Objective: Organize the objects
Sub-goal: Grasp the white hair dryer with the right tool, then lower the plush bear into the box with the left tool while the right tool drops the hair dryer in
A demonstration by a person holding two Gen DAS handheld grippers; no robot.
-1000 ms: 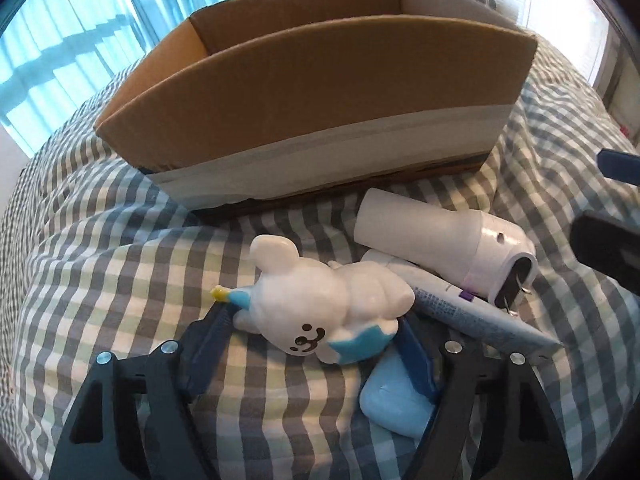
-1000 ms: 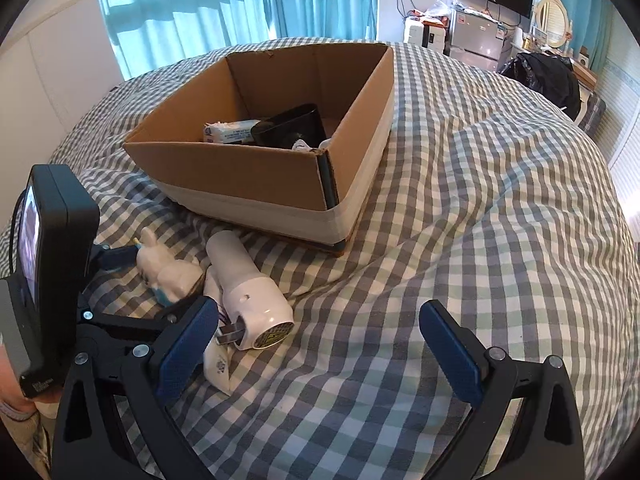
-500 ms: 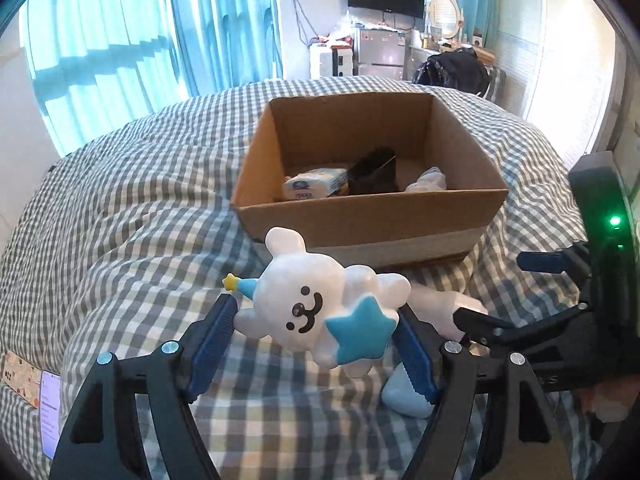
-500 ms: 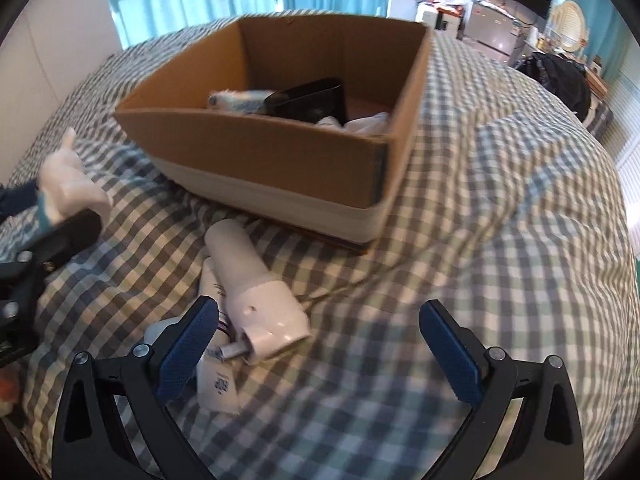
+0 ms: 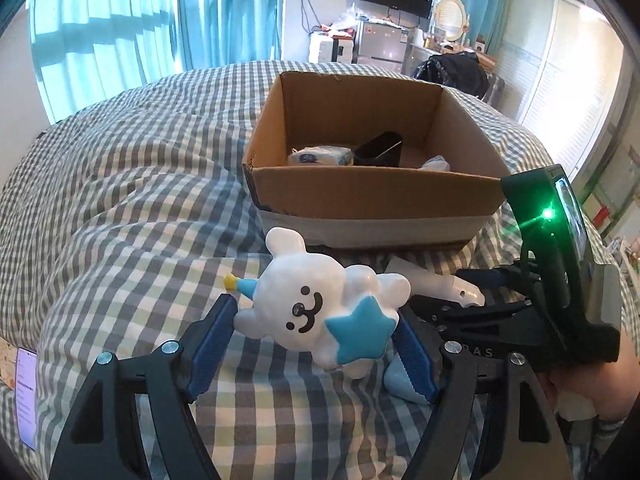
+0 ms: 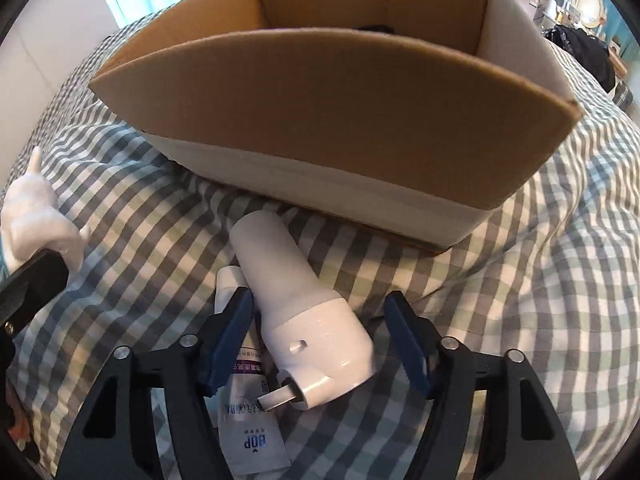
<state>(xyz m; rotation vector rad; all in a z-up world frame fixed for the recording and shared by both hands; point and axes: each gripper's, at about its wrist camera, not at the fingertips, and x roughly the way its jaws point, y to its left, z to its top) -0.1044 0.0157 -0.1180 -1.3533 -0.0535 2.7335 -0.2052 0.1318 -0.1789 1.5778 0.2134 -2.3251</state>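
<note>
Left claw [image 5: 316, 330]: closed on the white bear figurine [image 5: 320, 312], blue pads pressing its two ends; the toy is lifted clear of the bed, short of the cardboard box [image 5: 372, 196].
Right claw [image 6: 320, 340]: spread wide, one pad either side of the white plug-in device [image 6: 304, 320], neither pad visibly pressing it.
Figurine feel: glossy, rounded, likely hard vinyl or ceramic; light but slippery, and the thin ear and star-tipped horn look breakable. The thick body is the safer hold.
Device feel: smooth rigid plastic, a cylinder flaring to a wide head with metal prongs. It probably rolls; the flared head is the best place to pinch.
Tube [image 6: 244, 412]: flat, soft, printed, lying partly under the device on the checked bedspread [image 6: 540, 300].
Box: stiff corrugated card, pale tape along its base, already holding a tissue pack [image 5: 320, 157] and a black item [image 5: 378, 150].
</note>
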